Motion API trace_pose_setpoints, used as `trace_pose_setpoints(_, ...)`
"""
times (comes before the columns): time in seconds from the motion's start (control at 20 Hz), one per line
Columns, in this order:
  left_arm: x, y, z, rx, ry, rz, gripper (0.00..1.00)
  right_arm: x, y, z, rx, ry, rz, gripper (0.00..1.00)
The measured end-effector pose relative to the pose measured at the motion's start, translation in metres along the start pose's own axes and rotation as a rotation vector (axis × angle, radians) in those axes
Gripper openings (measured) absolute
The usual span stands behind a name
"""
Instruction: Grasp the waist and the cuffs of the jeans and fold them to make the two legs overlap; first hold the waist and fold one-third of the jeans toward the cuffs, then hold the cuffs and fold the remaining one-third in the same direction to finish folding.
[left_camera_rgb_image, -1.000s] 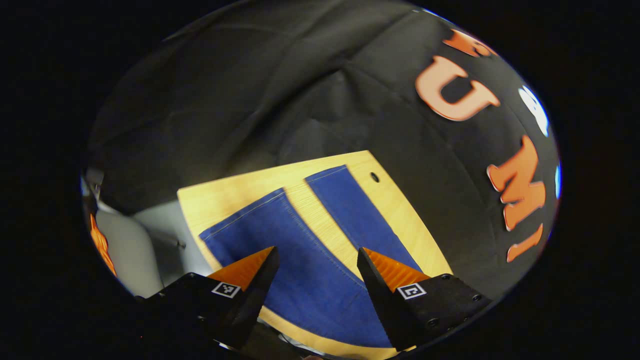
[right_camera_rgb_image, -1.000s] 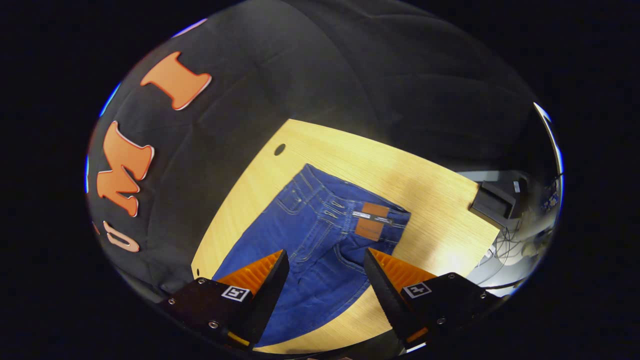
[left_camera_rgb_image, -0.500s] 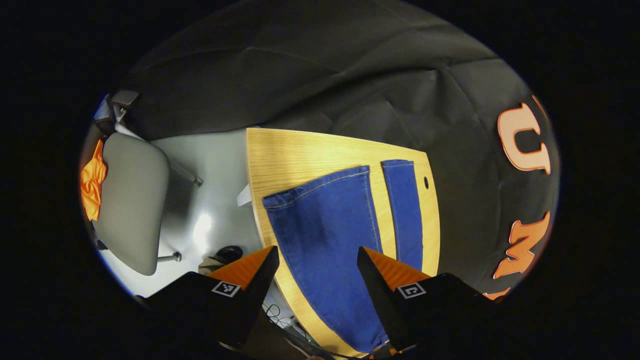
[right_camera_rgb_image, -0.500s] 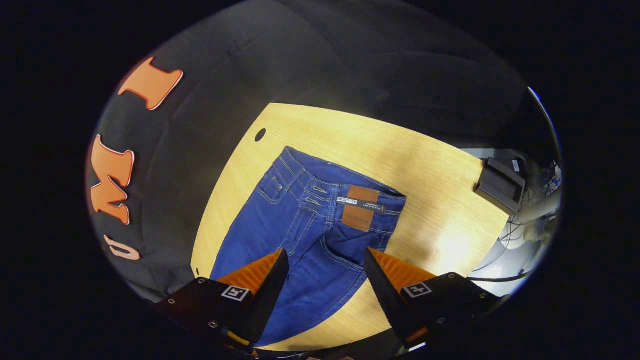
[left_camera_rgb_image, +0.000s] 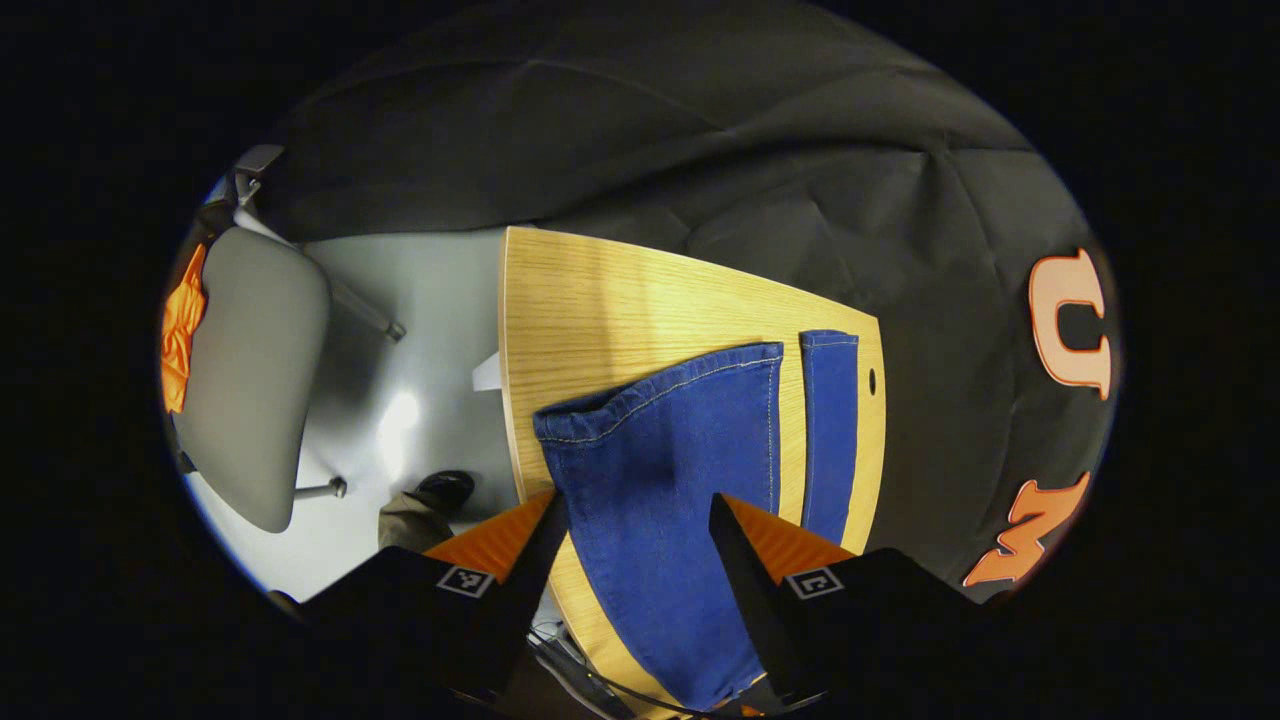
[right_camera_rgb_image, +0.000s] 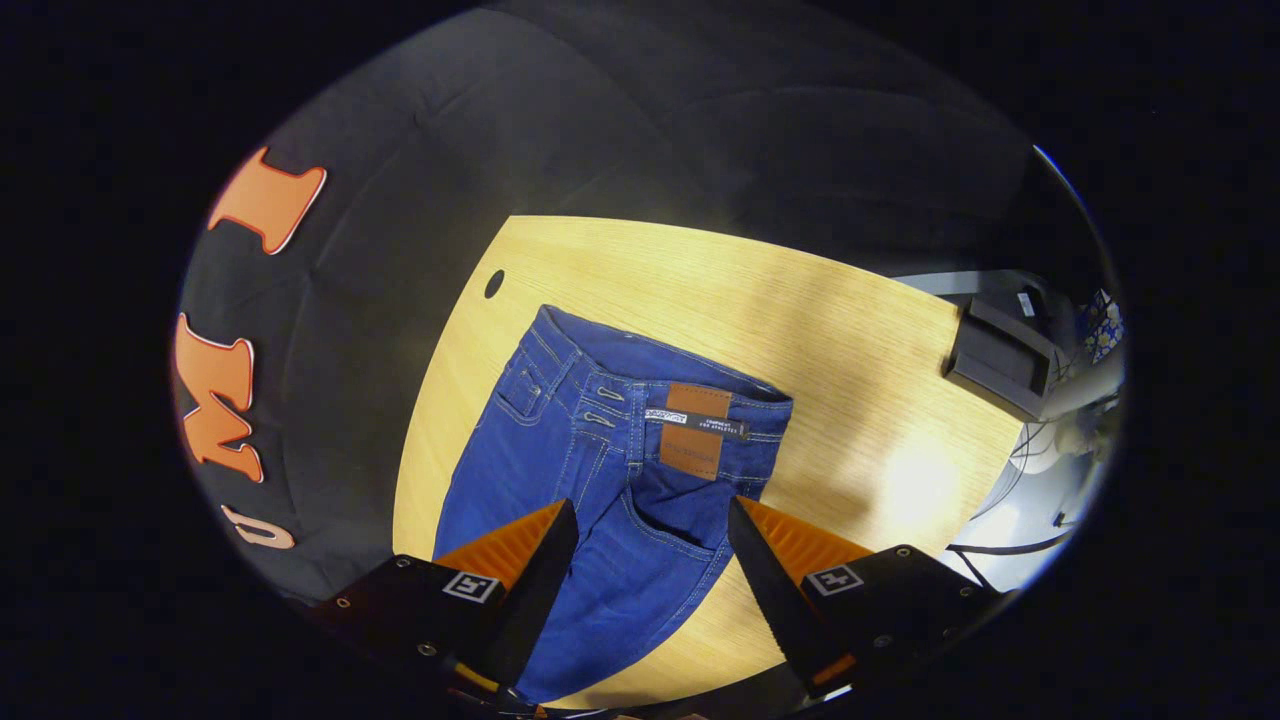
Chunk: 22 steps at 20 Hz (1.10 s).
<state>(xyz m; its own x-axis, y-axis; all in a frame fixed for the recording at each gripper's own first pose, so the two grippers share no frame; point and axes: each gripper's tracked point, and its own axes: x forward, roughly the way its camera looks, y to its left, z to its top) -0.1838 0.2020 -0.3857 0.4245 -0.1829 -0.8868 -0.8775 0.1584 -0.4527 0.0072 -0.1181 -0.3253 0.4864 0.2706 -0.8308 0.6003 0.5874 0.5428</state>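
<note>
The jeans lay flat on the worktop, and no container was to be seen. In the right gripper view the waist pointed toward 12 o'clock, with a brown patch and a dark strip across it just below the waistband. A pocket was at 10 o'clock from the patch. The cloth was deep blue with pale seams, a little wrinkled near the seat. The right gripper hung above the seat part, its fingers wide apart and holding nothing.

In the left gripper view the two legs ran toward 12 o'clock and did not overlap. The near leg was broad, and its cuff was slightly lifted and open at the hem. The far leg was narrow and lay just beside it at 3 o'clock, with a strip of bare wood between them. A small hole in the worktop was at 3 o'clock from the far leg. The left gripper was wide open over the near leg, gripping nothing. At 9 o'clock a grey chair stood on the floor.
</note>
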Motion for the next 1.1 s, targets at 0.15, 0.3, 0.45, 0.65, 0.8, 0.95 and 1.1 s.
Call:
trace_pose_setpoints(0.15,0.009,-0.008,-0.002,-0.011,0.021,-0.026,0.82,0.006,-0.004,0.001,0.011,0.010,0.001,0.95)
trace_pose_setpoints(0.3,0.012,-0.006,0.001,-0.006,0.038,-0.029,0.75,0.005,-0.015,-0.003,0.007,0.047,-0.015,0.96)
trace_pose_setpoints(0.45,0.019,-0.007,0.000,0.006,0.059,-0.019,0.60,0.008,-0.026,0.005,0.033,0.044,-0.008,0.96)
trace_pose_setpoints(0.65,0.027,-0.009,0.000,0.014,0.075,-0.029,0.58,0.029,-0.022,-0.002,0.070,0.106,0.031,0.96)
trace_pose_setpoints(0.8,0.028,-0.005,0.001,0.002,0.070,0.022,0.29,0.021,-0.024,0.000,0.117,0.113,0.045,0.93)
trace_pose_setpoints(0.95,0.028,-0.009,-0.001,0.025,0.075,0.023,0.30,0.012,-0.053,-0.011,0.100,0.177,-0.027,0.94)
trace_pose_setpoints(1.1,0.029,-0.011,0.000,0.038,0.083,0.036,0.41,0.031,-0.029,0.005,0.194,0.130,0.033,0.93)
